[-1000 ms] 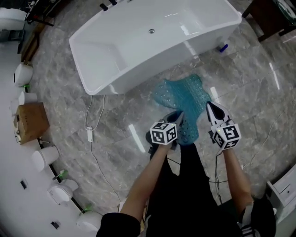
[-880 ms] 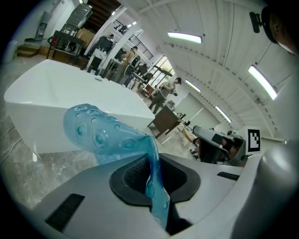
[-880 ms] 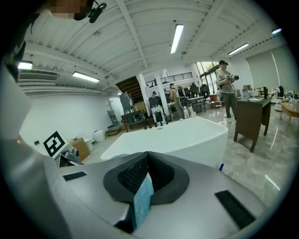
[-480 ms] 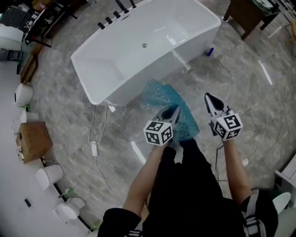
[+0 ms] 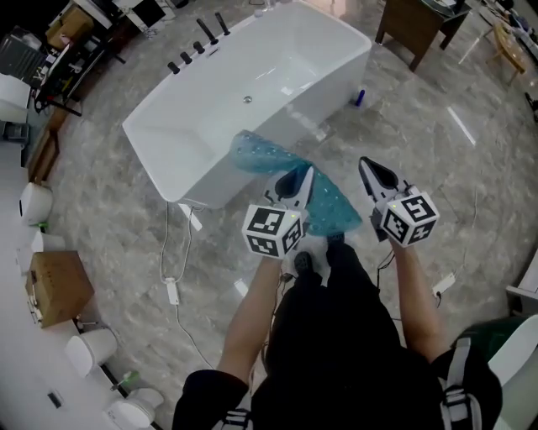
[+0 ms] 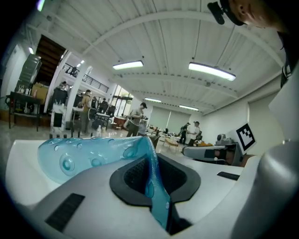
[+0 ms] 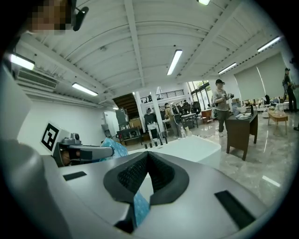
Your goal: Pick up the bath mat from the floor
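The teal bath mat (image 5: 273, 161), dotted with suction cups, is off the floor and hangs in front of the white bathtub (image 5: 189, 113). My left gripper (image 5: 303, 178) is shut on one edge of it; in the left gripper view the mat (image 6: 88, 156) runs pinched between the dark pads of that gripper (image 6: 150, 161) and spreads out to the left. My right gripper (image 5: 371, 170) stands just right of the mat, apart from it. Its jaws (image 7: 147, 156) are shut at the tips, and only a sliver of teal shows below them.
Grey marble floor surrounds the tub. A white cable with an adapter (image 5: 171, 291) trails on the floor at the left. A cardboard box (image 5: 55, 285) and white toilets (image 5: 37, 202) line the left wall. A dark wooden table (image 5: 417, 22) and a blue bottle (image 5: 360, 97) are at the back right. People stand far off.
The mat has come up off the floor with the left gripper, which moved left and toward the tub. The right gripper rose alongside, staying apart from the mat.
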Available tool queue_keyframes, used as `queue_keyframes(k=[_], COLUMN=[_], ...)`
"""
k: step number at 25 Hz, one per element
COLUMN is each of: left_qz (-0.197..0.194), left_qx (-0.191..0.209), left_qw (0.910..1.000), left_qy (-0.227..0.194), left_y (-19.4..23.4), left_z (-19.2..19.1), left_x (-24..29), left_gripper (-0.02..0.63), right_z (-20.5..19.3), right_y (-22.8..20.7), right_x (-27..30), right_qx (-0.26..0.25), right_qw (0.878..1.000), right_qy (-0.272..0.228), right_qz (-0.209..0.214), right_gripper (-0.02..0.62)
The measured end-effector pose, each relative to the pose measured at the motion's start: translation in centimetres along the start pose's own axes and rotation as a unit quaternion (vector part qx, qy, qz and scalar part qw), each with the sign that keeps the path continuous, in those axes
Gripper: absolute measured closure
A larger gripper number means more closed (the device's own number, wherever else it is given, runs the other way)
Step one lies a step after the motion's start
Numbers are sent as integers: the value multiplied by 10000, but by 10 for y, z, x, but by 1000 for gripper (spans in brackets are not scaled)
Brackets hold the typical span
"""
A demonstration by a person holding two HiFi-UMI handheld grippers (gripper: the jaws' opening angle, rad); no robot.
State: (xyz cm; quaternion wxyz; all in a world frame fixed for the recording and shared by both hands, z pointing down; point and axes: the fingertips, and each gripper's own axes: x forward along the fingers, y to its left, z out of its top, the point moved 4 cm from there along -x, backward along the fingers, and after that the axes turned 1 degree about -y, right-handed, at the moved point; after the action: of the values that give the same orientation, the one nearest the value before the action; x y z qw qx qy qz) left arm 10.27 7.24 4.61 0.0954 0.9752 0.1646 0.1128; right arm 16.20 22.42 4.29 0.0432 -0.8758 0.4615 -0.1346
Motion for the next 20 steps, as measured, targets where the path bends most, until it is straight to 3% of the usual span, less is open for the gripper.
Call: queue_keyframes(k=[8,20], left_qz=[-226,-428], left_qx=[932,1206], left_qw=[9950,9905], left_qy=[-271,-511], left_y=[-29,-35], left_z=[46,97], left_x=[-43,-66], left_gripper=[561,561], right_z=[46,93], right_y=[42,76], right_x=[-36,-51], right_qx=[-119,-618], right_qw=[9987,9930], right_qy=[-354,-860], right_qz=[349,515], right_gripper=[583,583])
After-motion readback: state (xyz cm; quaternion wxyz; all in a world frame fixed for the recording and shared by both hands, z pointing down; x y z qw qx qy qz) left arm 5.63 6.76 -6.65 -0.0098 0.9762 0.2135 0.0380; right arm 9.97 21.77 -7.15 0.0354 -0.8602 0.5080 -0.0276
